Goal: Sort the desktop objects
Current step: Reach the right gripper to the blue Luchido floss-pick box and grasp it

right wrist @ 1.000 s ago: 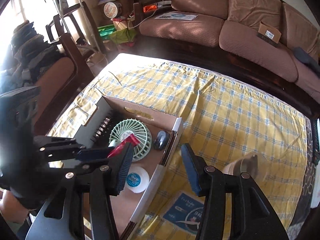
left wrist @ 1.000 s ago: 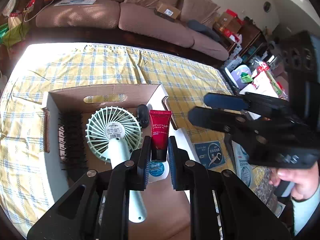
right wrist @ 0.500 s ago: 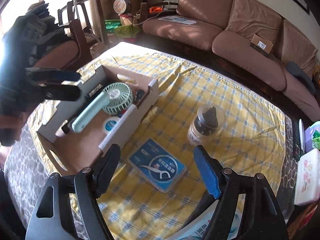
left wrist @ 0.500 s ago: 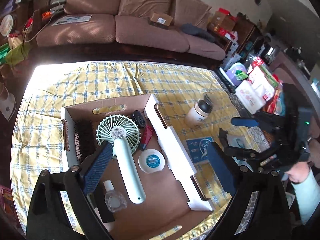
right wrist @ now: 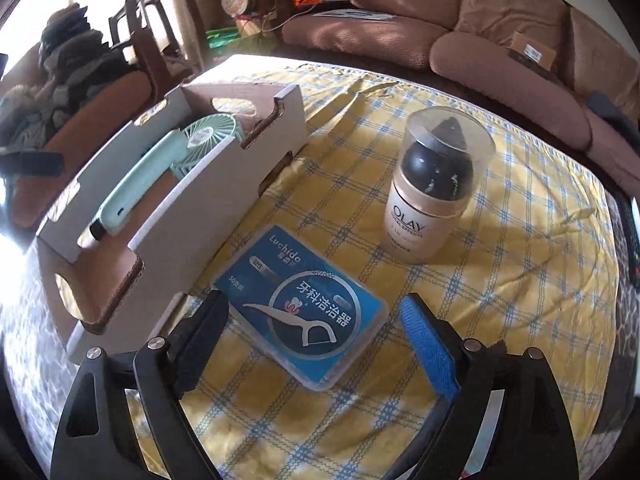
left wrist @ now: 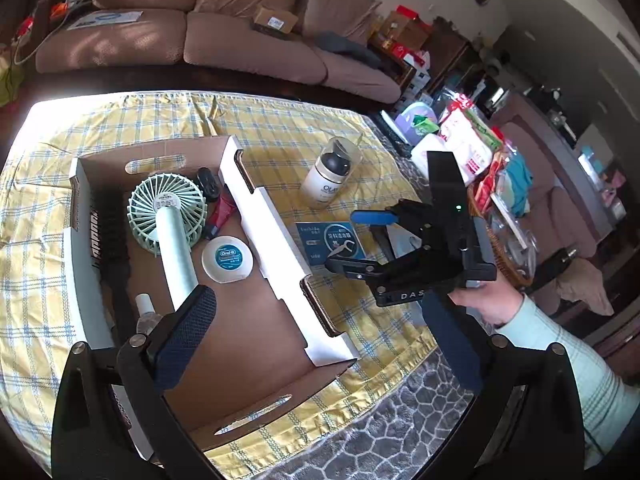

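My left gripper (left wrist: 320, 336) hangs above the near end of the cardboard box (left wrist: 276, 236), its jaws opening with nothing between them. In the box lie a green hand fan (left wrist: 168, 208), a red tube (left wrist: 222, 212), a round white floss case (left wrist: 227, 259), a black hairbrush (left wrist: 112, 232) and a small clear bottle (left wrist: 146, 312). My right gripper (right wrist: 316, 332) is low over the blue floss-pick box (right wrist: 300, 308) on the cloth; its jaws are opening, the pads on either side and not touching it. An Olay bottle (right wrist: 432, 192) stands upright beyond.
A yellow checked cloth (right wrist: 520, 300) covers the table. A small black object (left wrist: 208, 184) lies by the fan's head. A brown sofa (left wrist: 248, 40) runs along the far side. Bags and packets (left wrist: 472, 136) crowd the right edge. A grey patterned rug (left wrist: 380, 440) lies below the table's near edge.
The left gripper let go of the red tube, which now lies in the box beside the fan, and drew back and up. The right gripper opened wider and came down over the blue box.
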The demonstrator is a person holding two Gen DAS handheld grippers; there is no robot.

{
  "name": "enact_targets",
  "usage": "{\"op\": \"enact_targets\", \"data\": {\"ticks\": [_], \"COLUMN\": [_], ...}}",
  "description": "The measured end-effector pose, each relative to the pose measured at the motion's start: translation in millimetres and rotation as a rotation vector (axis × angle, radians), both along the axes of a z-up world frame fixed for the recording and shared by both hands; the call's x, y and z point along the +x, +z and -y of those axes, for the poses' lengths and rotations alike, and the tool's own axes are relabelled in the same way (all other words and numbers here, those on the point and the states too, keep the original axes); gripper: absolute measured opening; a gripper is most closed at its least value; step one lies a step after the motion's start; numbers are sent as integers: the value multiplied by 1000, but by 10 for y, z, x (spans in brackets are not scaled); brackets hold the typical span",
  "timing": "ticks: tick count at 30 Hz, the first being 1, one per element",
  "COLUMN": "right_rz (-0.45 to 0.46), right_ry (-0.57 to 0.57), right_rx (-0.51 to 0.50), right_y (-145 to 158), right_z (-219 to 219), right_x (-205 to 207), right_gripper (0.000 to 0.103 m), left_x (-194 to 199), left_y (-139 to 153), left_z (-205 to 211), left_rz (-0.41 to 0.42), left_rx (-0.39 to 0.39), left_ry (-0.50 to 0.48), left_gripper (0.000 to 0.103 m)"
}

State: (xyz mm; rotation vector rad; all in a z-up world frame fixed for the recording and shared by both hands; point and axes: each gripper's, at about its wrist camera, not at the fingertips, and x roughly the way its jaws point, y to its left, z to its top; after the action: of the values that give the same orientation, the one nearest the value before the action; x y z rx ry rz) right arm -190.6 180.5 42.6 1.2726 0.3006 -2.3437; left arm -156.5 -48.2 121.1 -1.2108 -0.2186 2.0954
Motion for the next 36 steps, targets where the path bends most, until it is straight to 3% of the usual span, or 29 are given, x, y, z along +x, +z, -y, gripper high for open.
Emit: {"op": "enact_targets", "data": {"ticks": [3, 7, 10, 14, 23, 26, 29, 33, 36], "right_rz": [22, 66, 81, 64, 14, 8, 6, 64, 72], "right_ry": [102, 149, 157, 110, 28, 26, 32, 21, -19], "right_rx": [42, 49, 22, 29, -47, -48, -5, 66, 19], "right_y": [-70, -155, -189, -160, 261, 444, 603, 540, 507], "right_z": [69, 113, 107, 37, -259, -274, -229, -197, -279], "right_x": [-77, -166, -154, -109, 232, 383, 496, 619, 772], "right_gripper": [97, 99, 89, 77, 76, 65, 65, 64, 64], "left_x": [23, 4, -41, -41, 78, 132, 214, 351, 557], "left_y": [-17, -56, -65, -25, 51, 45, 58, 43, -33], "left_z": [5, 106, 165, 156, -69, -58, 26, 64, -180], "left_rz": [-1, 19, 25, 28, 67, 89, 100, 116, 111], "left_rx": [-3, 30, 29, 43, 144, 169, 194, 185, 190], "left_ry": [-8, 8, 26, 33, -14, -5, 14, 39, -47], "left_gripper": [103, 103, 103, 103, 103, 103, 103, 103, 103]}}
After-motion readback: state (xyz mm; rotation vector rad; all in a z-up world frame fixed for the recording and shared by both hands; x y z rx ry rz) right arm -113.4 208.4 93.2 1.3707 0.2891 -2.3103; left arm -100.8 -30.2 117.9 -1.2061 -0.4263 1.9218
